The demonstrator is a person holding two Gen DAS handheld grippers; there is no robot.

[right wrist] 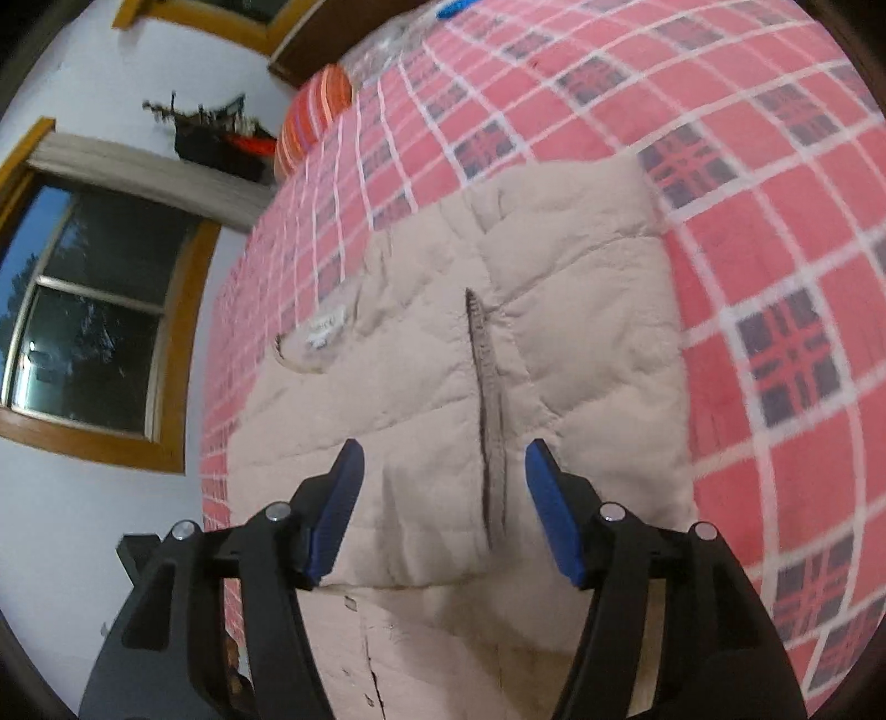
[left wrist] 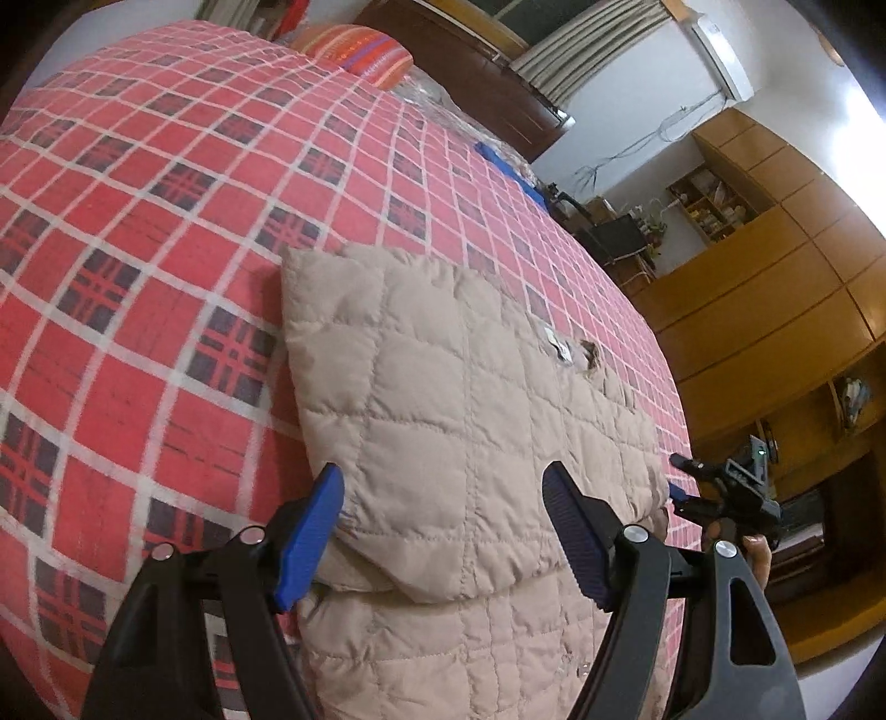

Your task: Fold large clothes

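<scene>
A beige quilted jacket (left wrist: pixel 454 387) lies on the red plaid bedspread (left wrist: pixel 138 221), with one part folded over another so that a doubled edge runs across near me. My left gripper (left wrist: pixel 443 531) hovers open over that edge, its blue pads (left wrist: pixel 310 543) straddling the cloth and holding nothing. In the right wrist view the jacket (right wrist: pixel 581 332) shows its dark zipper (right wrist: pixel 487 399) and a white neck label (right wrist: pixel 326 327). My right gripper (right wrist: pixel 446 498) is open just above the zipper's near end. It also appears in the left wrist view as the right gripper (left wrist: pixel 684 479), at the jacket's right corner, held by a hand.
An orange striped pillow (left wrist: pixel 360 52) lies at the head of the bed by the dark wooden headboard (left wrist: pixel 459 66). A blue item (left wrist: pixel 509 171) sits near the far bed edge. Wooden wardrobes (left wrist: pixel 775 277) stand beyond the bed, and a window (right wrist: pixel 94 315) is on the other side.
</scene>
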